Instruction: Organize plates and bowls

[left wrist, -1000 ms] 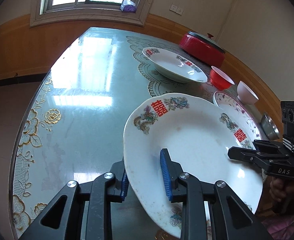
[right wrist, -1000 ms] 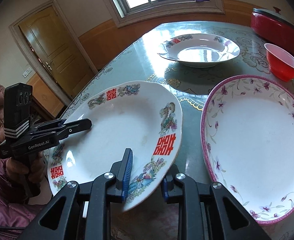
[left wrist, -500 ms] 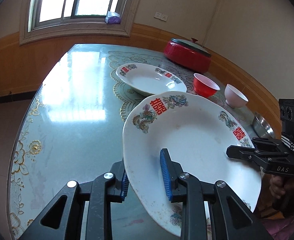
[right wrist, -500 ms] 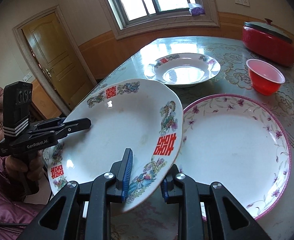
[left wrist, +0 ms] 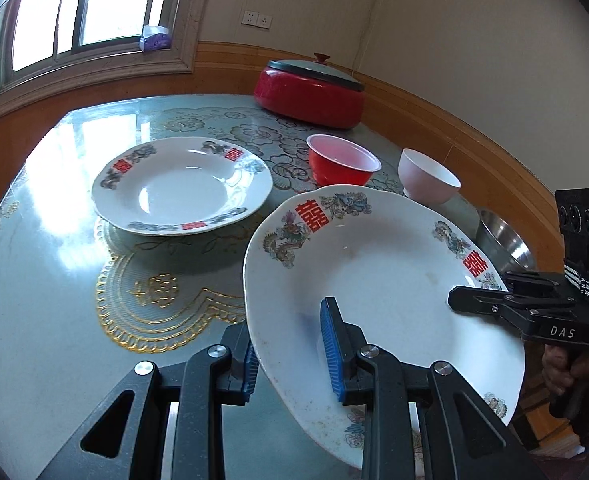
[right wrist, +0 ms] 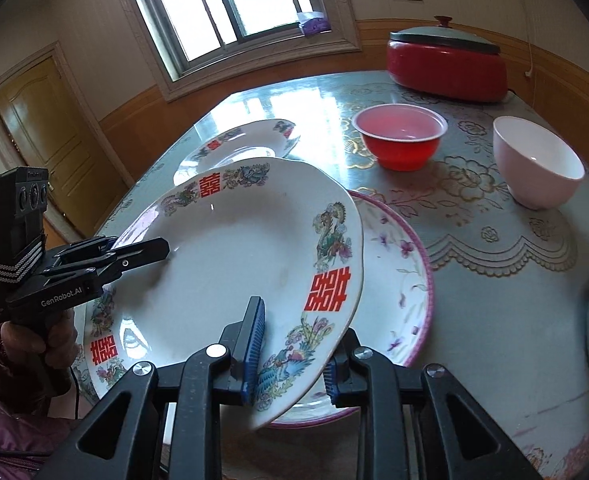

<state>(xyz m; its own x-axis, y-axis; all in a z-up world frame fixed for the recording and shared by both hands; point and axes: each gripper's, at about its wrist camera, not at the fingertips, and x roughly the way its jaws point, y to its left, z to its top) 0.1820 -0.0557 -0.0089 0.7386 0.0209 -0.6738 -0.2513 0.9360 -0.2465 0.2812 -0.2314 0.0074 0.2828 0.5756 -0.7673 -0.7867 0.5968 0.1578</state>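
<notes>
Both grippers hold one large white plate (left wrist: 382, 280) with red double-happiness marks and dragon prints, lifted and tilted above the table. My left gripper (left wrist: 290, 356) is shut on its near-left rim; my right gripper (right wrist: 294, 344) is shut on the opposite rim (right wrist: 326, 300). In the right wrist view the held plate (right wrist: 234, 248) hangs over a pink-rimmed floral plate (right wrist: 398, 280) lying on the table. A matching deep plate (left wrist: 182, 184) sits further back. A red bowl (left wrist: 342, 160), a pale pink bowl (left wrist: 428, 178) and a steel bowl (left wrist: 502, 244) stand to the right.
A red lidded electric pot (left wrist: 310, 94) stands at the table's far edge by the wall. The table (left wrist: 54, 280) has a glossy green floral cover. A window and a wooden door (right wrist: 50, 132) are behind.
The held plate has been lifted and carried right, from beside the floral plate to over it. Both grippers kept their hold.
</notes>
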